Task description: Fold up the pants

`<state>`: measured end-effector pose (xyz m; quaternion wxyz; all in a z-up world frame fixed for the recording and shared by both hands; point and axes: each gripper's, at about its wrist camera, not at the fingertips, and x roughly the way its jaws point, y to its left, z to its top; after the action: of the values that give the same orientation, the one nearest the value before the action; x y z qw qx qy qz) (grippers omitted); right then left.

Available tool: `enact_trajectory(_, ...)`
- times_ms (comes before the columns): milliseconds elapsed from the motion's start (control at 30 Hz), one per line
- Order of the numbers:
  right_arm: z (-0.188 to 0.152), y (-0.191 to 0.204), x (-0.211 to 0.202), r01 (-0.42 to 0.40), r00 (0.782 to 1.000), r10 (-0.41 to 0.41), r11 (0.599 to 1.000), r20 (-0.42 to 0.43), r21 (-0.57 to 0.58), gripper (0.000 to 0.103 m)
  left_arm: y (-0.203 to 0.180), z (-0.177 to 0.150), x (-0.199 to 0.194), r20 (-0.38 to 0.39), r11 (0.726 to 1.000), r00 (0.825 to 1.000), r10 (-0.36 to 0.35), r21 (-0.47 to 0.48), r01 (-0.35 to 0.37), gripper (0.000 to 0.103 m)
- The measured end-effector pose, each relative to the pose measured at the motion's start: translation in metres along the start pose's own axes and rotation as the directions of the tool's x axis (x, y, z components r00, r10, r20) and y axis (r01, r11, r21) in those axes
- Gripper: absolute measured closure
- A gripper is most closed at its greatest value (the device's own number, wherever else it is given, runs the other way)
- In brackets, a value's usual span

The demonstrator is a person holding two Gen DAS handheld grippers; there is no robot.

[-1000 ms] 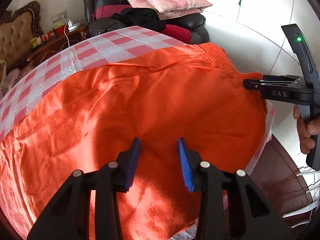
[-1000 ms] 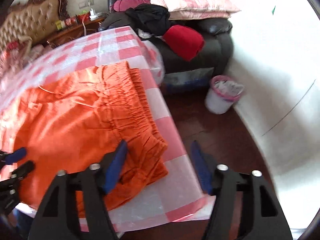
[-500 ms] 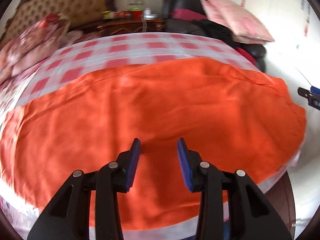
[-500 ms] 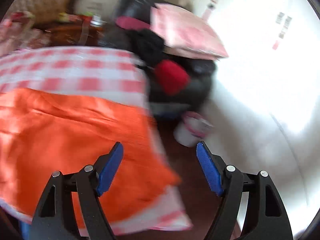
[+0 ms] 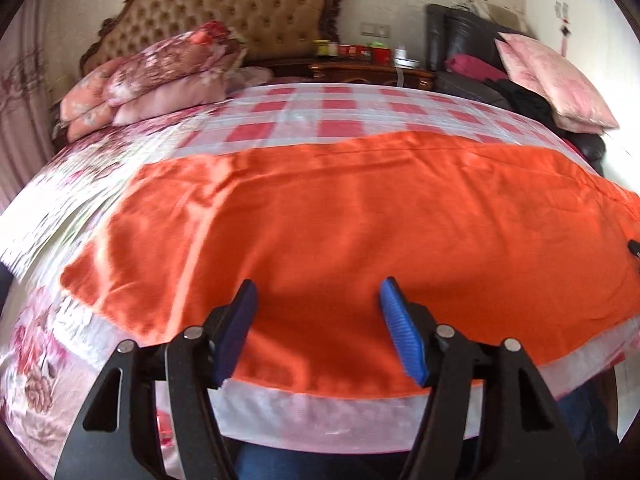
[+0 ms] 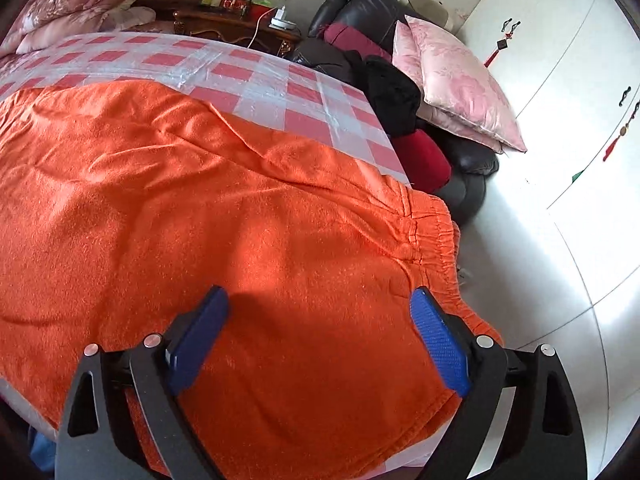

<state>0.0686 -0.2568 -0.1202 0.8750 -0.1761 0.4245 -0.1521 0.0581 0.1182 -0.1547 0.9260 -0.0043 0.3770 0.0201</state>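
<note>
Orange pants lie flat across the near part of a bed covered by a red-and-white checked sheet. The leg ends are to the left, the elastic waistband to the right at the bed's edge. My left gripper is open and empty, hovering over the pants' near edge. My right gripper is open and empty, just above the pants near the waistband. The tip of the right gripper shows at the left wrist view's right edge.
Folded floral quilts and a tufted headboard lie at the bed's far left. A black sofa with pink cushions and dark clothes stands close to the bed's right side. A wooden nightstand holds small items. White wardrobe doors lie to the right.
Both views have swung left. The left gripper has opened wider and drawn back to the pants' near edge. The right gripper has moved from beside the bed to over the waistband area.
</note>
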Motion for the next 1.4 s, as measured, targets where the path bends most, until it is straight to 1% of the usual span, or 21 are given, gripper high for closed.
enact_trajectory(133, 0.010, 0.016, 0.000, 0.062, 0.998, -0.064, 0.995, -0.027, -0.084, 0.015, 0.046, -0.002, -0.004, 0.000, 0.993, 0.997, 0.082, -0.083, -0.082, 0.038)
enact_trajectory(200, 0.020, 0.023, -0.003, 0.122, 0.990, -0.129, 0.987, -0.059, -0.108, 0.015, 0.068, 0.000, -0.006, 0.015, 0.989, 0.997, 0.075, -0.128, -0.072, 0.041)
enact_trajectory(233, 0.024, 0.028, -0.013, 0.109, 0.993, -0.112, 0.989, -0.028, -0.098, 0.014, 0.078, 0.001, -0.008, 0.027, 0.986, 0.995, 0.099, -0.135, -0.095, 0.043)
enact_trajectory(267, 0.029, 0.033, -0.021, 0.076, 0.997, -0.076, 0.993, -0.001, -0.090, 0.014, 0.085, 0.002, -0.008, 0.031, 0.984, 0.992, 0.121, -0.132, -0.116, 0.053)
enact_trajectory(333, 0.040, 0.049, -0.040, -0.008, 0.999, 0.011, 0.996, 0.039, -0.083, 0.014, 0.101, 0.000, 0.000, 0.000, 0.983, 0.991, 0.131, -0.134, -0.129, 0.062)
enact_trajectory(433, 0.056, 0.084, -0.067, -0.166, 0.982, 0.174, 0.981, 0.078, -0.097, 0.014, 0.117, -0.002, -0.005, 0.006, 0.980, 0.988, 0.156, -0.127, -0.154, 0.066)
enact_trajectory(467, 0.060, 0.100, -0.076, -0.207, 0.972, 0.216, 0.973, 0.088, -0.103, 0.014, 0.123, -0.003, -0.005, 0.002, 0.976, 0.984, 0.181, -0.125, -0.179, 0.066)
enact_trajectory(533, 0.064, 0.121, -0.084, -0.291, 0.951, 0.299, 0.951, 0.077, -0.101, 0.014, 0.136, 0.003, -0.003, -0.013, 0.973, 0.984, 0.176, -0.147, -0.176, 0.066)
enact_trajectory(567, 0.065, 0.133, -0.086, -0.359, 0.929, 0.365, 0.929, 0.057, -0.088, 0.014, 0.141, 0.006, -0.005, -0.013, 0.970, 0.982, 0.189, -0.153, -0.189, 0.070)
enact_trajectory(633, 0.064, 0.146, -0.089, -0.419, 0.906, 0.422, 0.905, 0.036, -0.071, 0.014, 0.142, 0.016, -0.011, 0.027, 0.976, 0.986, 0.163, -0.148, -0.158, 0.070)
enact_trajectory(700, 0.060, 0.162, -0.088, -0.463, 0.886, 0.464, 0.884, 0.008, -0.061, 0.014, 0.134, 0.033, -0.007, 0.027, 0.989, 0.993, 0.116, -0.098, -0.112, 0.070)
enact_trajectory(767, 0.056, 0.174, -0.085, -0.475, 0.880, 0.475, 0.877, -0.024, -0.072, 0.014, 0.113, 0.054, 0.009, -0.021, 0.998, 0.998, 0.058, 0.002, -0.058, 0.070)
enact_trajectory(833, 0.051, 0.184, -0.084, -0.480, 0.877, 0.478, 0.873, -0.045, -0.081, 0.014, 0.089, 0.077, 0.019, 0.018, 0.996, 1.000, 0.024, 0.081, -0.026, 0.070)
enact_trajectory(933, 0.047, 0.192, -0.079, -0.489, 0.872, 0.484, 0.868, -0.068, -0.086, 0.014, 0.062, 0.098, 0.055, -0.087, 0.983, 0.994, -0.066, 0.166, 0.079, 0.069)
enact_trajectory(1000, 0.043, 0.191, -0.078, -0.495, 0.868, 0.491, 0.867, -0.073, -0.060, 0.014, 0.053, 0.098, 0.077, -0.143, 0.973, 0.989, -0.035, 0.221, 0.067, 0.068)
enact_trajectory(1067, 0.042, 0.190, -0.076, -0.506, 0.861, 0.501, 0.862, -0.091, -0.040, 0.014, 0.063, 0.102, 0.084, -0.140, 0.979, 0.988, -0.062, 0.186, 0.088, 0.065)
enact_trajectory(1167, 0.043, 0.187, -0.071, -0.521, 0.847, 0.517, 0.853, -0.124, -0.004, 0.011, 0.088, 0.105, 0.092, -0.130, 0.988, 0.992, 0.002, 0.152, 0.018, 0.063)
enact_trajectory(1267, 0.043, 0.188, -0.072, -0.526, 0.844, 0.519, 0.851, -0.135, -0.015, 0.011, 0.122, 0.110, 0.098, -0.139, 0.997, 0.990, -0.022, 0.065, 0.031, 0.050)
enact_trajectory(1333, 0.044, 0.188, -0.071, -0.530, 0.839, 0.524, 0.848, -0.146, -0.007, 0.009, 0.136, 0.113, 0.095, -0.136, 0.999, 0.990, -0.019, 0.042, 0.025, 0.054)
enact_trajectory(1367, 0.045, 0.188, -0.071, -0.526, 0.841, 0.519, 0.850, -0.152, -0.008, 0.005, 0.144, 0.114, 0.089, -0.123, 0.999, 0.992, 0.033, 0.023, -0.030, 0.061)
enact_trajectory(1400, 0.044, 0.188, -0.069, -0.521, 0.841, 0.515, 0.853, -0.162, 0.005, 0.004, 0.154, 0.114, 0.080, -0.109, 0.998, 0.993, 0.052, -0.014, -0.054, 0.062)
